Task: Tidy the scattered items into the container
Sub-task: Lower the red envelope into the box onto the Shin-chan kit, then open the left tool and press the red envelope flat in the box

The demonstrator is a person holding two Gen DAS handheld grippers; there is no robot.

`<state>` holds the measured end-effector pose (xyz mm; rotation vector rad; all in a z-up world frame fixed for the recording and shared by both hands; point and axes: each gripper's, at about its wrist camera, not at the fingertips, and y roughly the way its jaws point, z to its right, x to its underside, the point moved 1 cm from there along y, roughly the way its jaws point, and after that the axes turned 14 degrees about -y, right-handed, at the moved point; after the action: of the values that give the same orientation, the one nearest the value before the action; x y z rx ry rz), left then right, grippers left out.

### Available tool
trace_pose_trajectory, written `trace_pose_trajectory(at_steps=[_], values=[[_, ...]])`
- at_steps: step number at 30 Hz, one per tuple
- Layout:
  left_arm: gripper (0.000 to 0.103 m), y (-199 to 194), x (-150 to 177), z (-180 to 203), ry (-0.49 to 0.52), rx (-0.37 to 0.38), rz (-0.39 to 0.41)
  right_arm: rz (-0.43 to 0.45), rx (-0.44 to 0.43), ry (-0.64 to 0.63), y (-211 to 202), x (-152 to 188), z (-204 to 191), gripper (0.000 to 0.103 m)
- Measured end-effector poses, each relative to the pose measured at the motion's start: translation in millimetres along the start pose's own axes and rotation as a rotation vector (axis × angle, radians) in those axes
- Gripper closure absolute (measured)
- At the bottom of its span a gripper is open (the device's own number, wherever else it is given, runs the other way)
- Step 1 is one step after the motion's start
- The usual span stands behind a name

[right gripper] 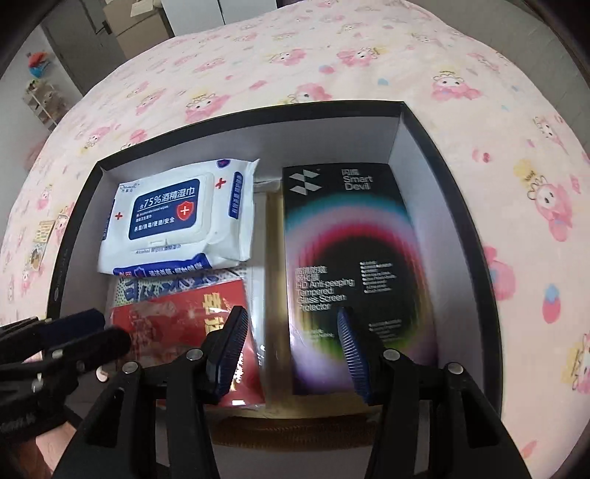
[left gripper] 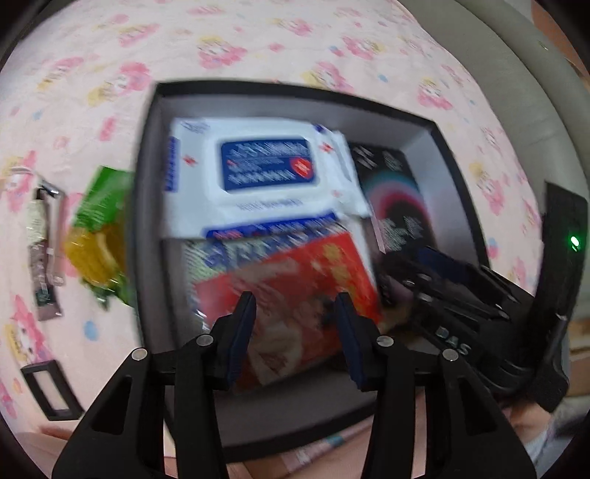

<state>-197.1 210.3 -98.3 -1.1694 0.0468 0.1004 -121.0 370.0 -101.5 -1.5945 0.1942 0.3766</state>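
A black box (left gripper: 147, 154) (right gripper: 413, 121) with a white inside stands on the pink bedspread. In it lie a white wet-wipes pack (left gripper: 258, 173) (right gripper: 173, 217), a red packet (left gripper: 291, 291) (right gripper: 173, 320) and a black screen-protector box (left gripper: 398, 199) (right gripper: 350, 250). My left gripper (left gripper: 295, 313) is open and empty above the red packet. My right gripper (right gripper: 291, 331) is open and empty over the screen-protector box's near end. Outside the box to the left lie a green-and-yellow packet (left gripper: 99, 228) and a slim sachet (left gripper: 42, 250).
A small black-framed item (left gripper: 49, 388) lies on the bedspread at the lower left. The right gripper's body (left gripper: 479, 306) shows at the box's right side; the left gripper (right gripper: 62, 339) shows at the box's left. Cardboard boxes (right gripper: 129, 18) stand beyond the bed.
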Motion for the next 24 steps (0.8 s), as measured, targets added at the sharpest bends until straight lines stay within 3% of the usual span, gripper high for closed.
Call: trace_pose_trajectory(at_steps=[3, 8, 12, 19, 24], values=[[0.060, 7.3, 1.0, 1.9, 0.008, -0.024, -0.032, -0.038, -0.060, -0.033, 8.0, -0.3, -4.0, 0.056], [0.063, 22.1, 0.4, 0.6, -0.005, -0.041, -0.094, -0.071, -0.043, -0.089, 5.4, 14.2, -13.1, 0.056], [0.063, 35.6, 4.6, 6.9, 0.036, -0.106, -0.131, -0.064, 0.015, -0.086, -2.6, 23.7, -8.5, 0.056], [0.063, 40.3, 18.9, 18.8, 0.131, -0.147, -0.199, -0.035, 0.070, -0.072, -14.2, 32.9, 0.2, 0.052], [0.056, 42.7, 19.5, 21.9, 0.173, -0.221, -0.190, -0.022, 0.060, -0.084, -18.3, 29.1, -4.7, 0.052]])
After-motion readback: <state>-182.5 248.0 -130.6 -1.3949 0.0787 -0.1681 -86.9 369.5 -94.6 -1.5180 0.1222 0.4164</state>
